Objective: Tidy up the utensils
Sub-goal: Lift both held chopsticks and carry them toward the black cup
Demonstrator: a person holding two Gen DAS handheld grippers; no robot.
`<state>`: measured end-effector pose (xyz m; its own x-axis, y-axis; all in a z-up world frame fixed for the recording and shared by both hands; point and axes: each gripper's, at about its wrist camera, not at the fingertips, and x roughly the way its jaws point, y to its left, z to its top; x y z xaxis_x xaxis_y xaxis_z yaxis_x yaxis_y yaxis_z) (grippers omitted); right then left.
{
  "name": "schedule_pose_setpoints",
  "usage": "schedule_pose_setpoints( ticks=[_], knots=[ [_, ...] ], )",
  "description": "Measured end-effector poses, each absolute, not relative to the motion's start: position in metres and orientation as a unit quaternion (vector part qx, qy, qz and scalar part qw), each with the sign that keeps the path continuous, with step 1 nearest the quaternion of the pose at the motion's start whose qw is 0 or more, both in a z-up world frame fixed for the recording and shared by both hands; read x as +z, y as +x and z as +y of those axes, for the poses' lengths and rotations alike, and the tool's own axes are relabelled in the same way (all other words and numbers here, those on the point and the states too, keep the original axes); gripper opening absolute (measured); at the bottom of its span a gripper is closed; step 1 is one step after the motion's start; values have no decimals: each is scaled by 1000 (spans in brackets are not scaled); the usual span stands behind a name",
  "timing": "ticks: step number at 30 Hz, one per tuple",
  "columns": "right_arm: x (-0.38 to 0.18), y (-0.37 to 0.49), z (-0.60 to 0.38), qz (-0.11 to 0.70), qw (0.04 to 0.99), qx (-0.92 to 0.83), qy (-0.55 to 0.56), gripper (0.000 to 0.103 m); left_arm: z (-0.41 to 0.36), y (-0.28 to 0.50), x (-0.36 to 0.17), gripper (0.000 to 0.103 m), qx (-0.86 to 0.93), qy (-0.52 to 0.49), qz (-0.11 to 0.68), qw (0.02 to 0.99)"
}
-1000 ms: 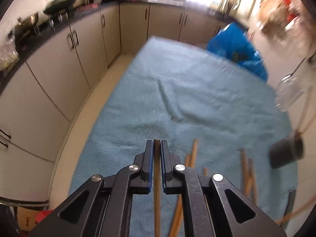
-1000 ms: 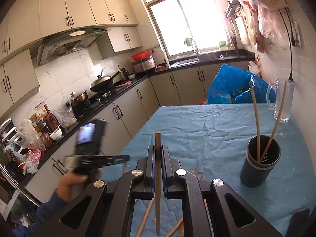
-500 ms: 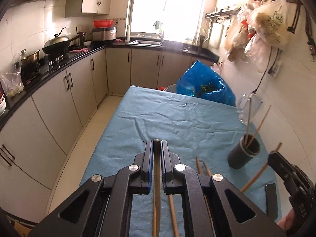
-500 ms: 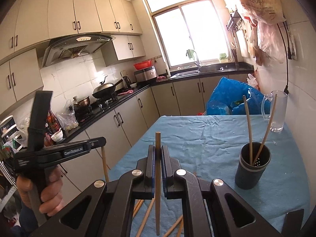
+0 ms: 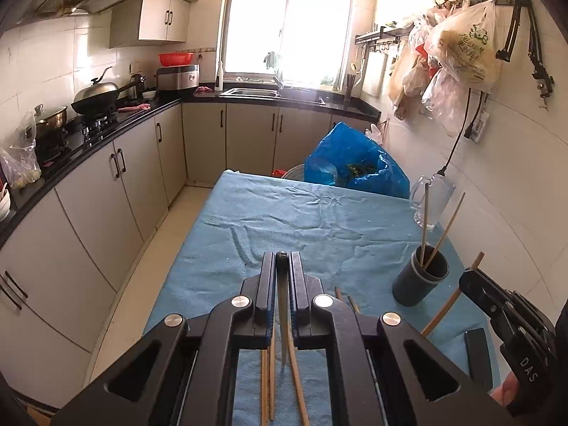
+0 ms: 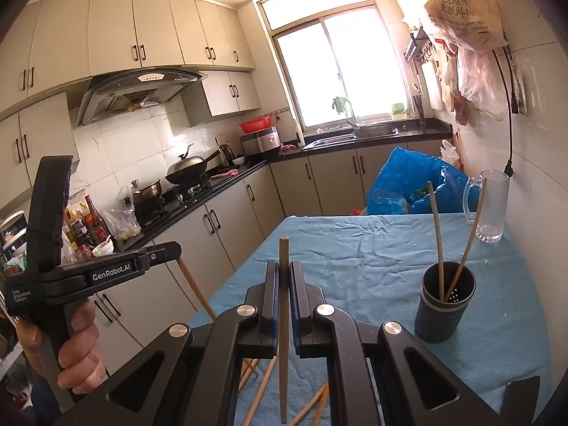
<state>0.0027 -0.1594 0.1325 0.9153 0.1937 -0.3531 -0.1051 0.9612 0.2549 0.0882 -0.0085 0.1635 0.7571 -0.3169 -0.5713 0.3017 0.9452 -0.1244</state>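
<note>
My left gripper is shut on a wooden chopstick and holds it above the near end of the blue-clothed table. My right gripper is shut on another chopstick, held upright above the cloth. A dark round utensil holder stands to the right with two chopsticks leaning in it; it also shows in the left wrist view. Several loose chopsticks lie on the cloth under the grippers. The left gripper shows in the right wrist view, its chopstick hanging below.
A glass mug stands at the far right by the wall. A blue plastic bag sits beyond the table's far end. A dark flat object lies near the right front edge. Kitchen cabinets run along the left.
The left gripper has lifted and tilted up from looking down at the cloth to looking level across the kitchen, chopstick still held. The right gripper has risen slightly with its chopstick.
</note>
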Motion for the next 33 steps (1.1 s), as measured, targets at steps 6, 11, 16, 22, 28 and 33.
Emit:
schedule_pose_setpoints(
  ticks=[6, 11, 16, 22, 28, 33],
  knots=[
    [134, 1, -165, 186, 973, 69, 121, 6, -11, 84, 165, 6, -170, -8, 304, 937],
    [134, -2, -172, 183, 973, 61, 127, 6, -12, 82, 168, 6, -173, -6, 302, 938],
    [135, -5, -181, 179, 974, 51, 132, 6, -14, 79, 172, 6, -177, -2, 299, 938],
    [136, -10, -196, 169, 975, 32, 141, 6, -21, 75, 177, 6, -186, 2, 299, 936],
    [141, -20, -217, 155, 976, 11, 155, 6, -31, 72, 183, 6, -199, 5, 297, 934],
    [145, -30, -236, 143, 975, -9, 168, 6, -41, 70, 187, 7, -212, 11, 297, 931]
  ],
)
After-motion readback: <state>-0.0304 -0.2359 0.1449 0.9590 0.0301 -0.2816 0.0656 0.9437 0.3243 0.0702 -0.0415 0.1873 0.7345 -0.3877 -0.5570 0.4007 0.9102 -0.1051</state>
